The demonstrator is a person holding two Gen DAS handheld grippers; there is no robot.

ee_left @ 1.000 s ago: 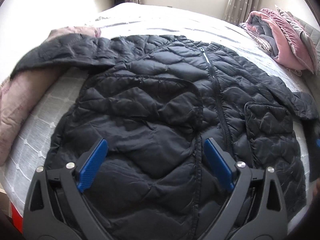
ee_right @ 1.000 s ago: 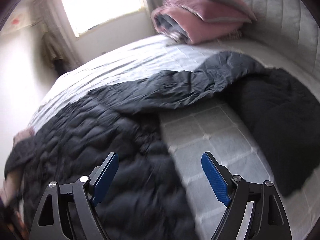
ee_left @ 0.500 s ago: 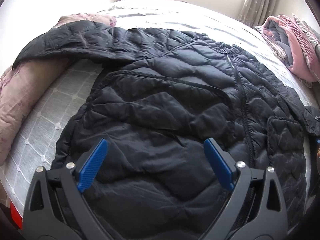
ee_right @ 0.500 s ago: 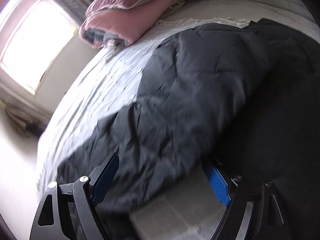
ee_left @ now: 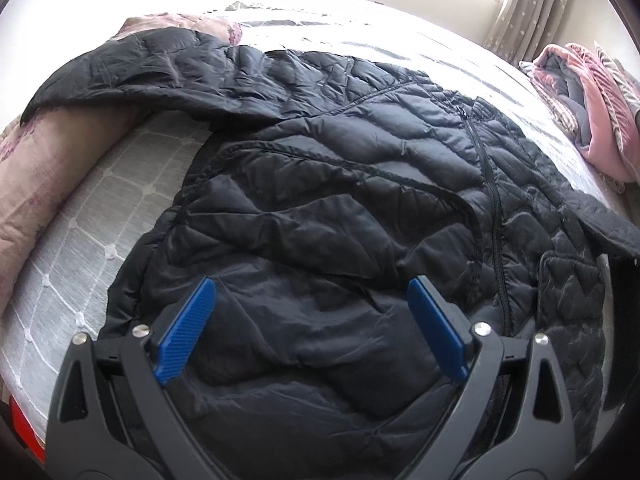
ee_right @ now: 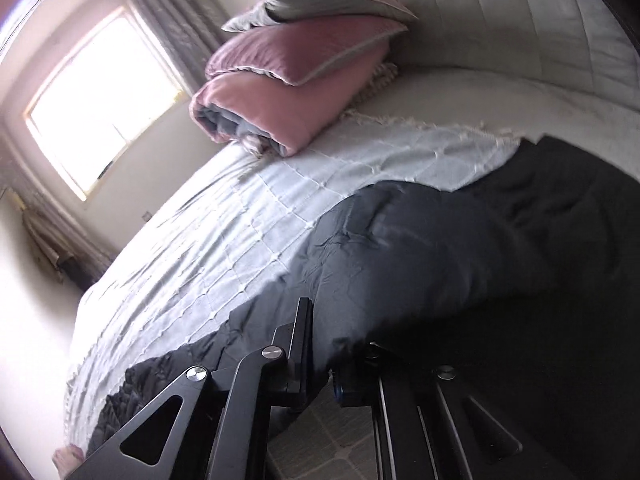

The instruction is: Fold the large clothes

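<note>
Having just closed, the right tool pinched the sleeve of the black puffer jacket lying spread on the bed, while the left tool hung spread above its front, likely readying the sleeve's inward fold.

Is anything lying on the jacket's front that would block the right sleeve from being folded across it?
Nothing visible. The black jacket lies flat and zipped on the bed, its front bare. The left tongs hover open above it; the right tongs are shut on the sleeve.
</note>
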